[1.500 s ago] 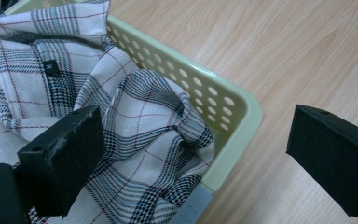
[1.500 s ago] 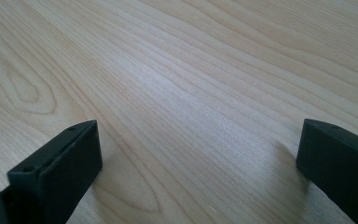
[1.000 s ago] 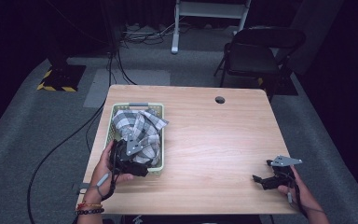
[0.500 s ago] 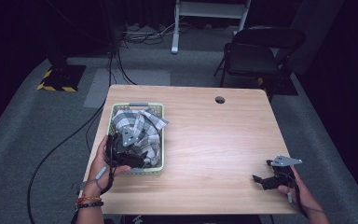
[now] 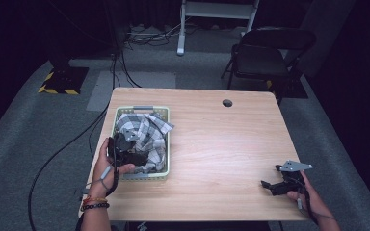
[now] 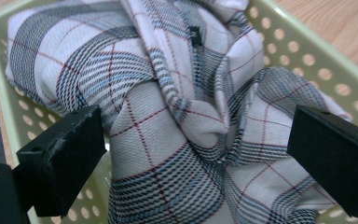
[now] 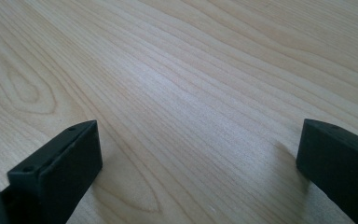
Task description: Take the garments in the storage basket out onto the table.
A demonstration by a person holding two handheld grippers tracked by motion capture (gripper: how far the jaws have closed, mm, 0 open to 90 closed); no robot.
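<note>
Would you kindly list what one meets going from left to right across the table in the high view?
Left gripper over the checked cloth, pale green perforated plastic basket → round cable hole in the wooden tabletop → right gripper, resting on the bare wood.

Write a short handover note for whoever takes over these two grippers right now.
Left gripper: open, jaws either side of the plaid cloth, not closed on it.
Right gripper: open, holds nothing, low over the bare table near its right front corner.
Cloth lies bunched in the green basket at the table's left.
Done: left gripper lowered onto the cloth.
Left: likely close on it and lift it out.
</note>
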